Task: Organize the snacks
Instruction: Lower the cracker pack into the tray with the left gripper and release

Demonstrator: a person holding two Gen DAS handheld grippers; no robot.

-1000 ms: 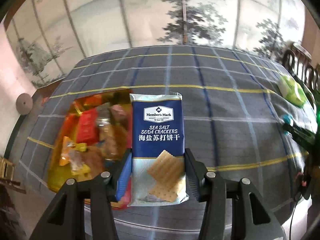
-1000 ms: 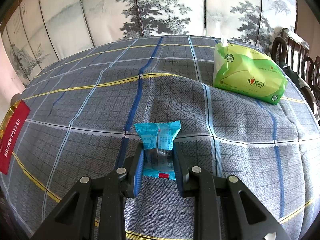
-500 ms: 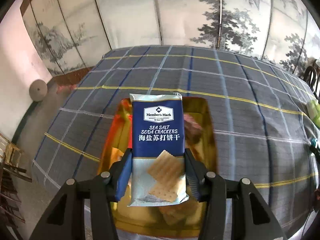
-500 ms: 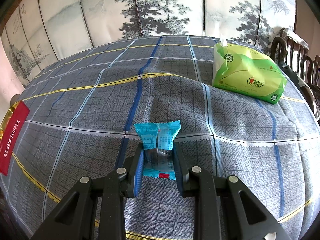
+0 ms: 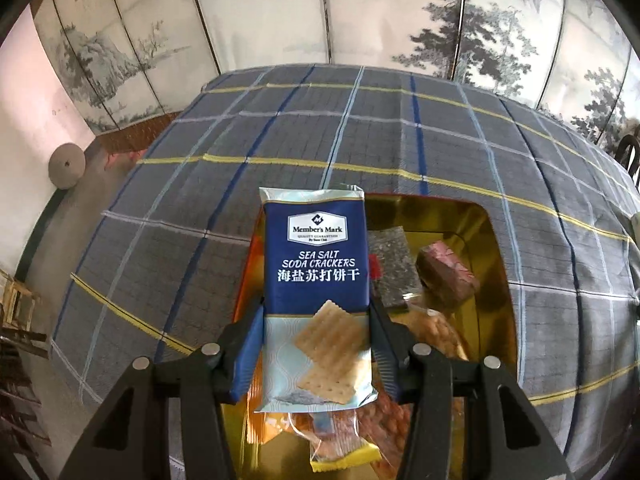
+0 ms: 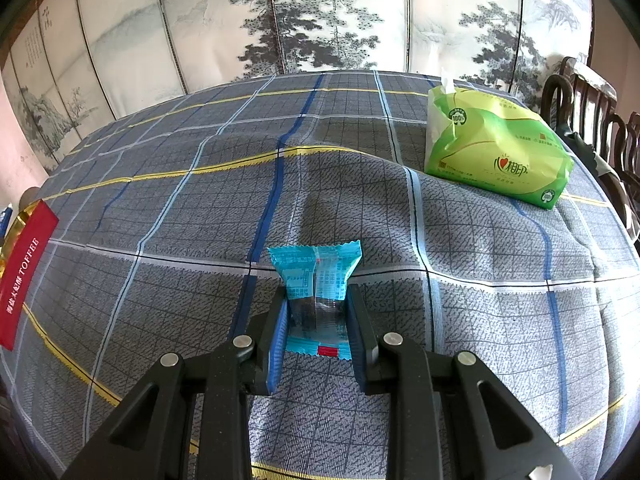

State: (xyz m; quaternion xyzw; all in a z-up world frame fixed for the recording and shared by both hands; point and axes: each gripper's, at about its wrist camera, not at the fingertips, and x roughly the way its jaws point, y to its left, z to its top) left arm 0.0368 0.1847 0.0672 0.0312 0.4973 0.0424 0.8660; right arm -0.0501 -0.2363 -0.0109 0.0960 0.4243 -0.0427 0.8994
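My left gripper is shut on a blue pack of sea salt soda crackers, held upright above a gold tin. The tin holds several wrapped snacks, among them a dark seaweed pack and a reddish brown candy. In the right wrist view my right gripper is shut on a small teal snack packet just above the plaid tablecloth. The packet's far end flares out past the fingertips.
A green tissue pack lies at the far right of the table. The gold tin's red toffee label shows at the left edge of the right wrist view. Wooden chairs stand on the right, a painted folding screen behind.
My left gripper has carried the cracker pack leftward across the table, from beside the tin's right edge to over its left part. The right gripper and teal packet have stayed still.
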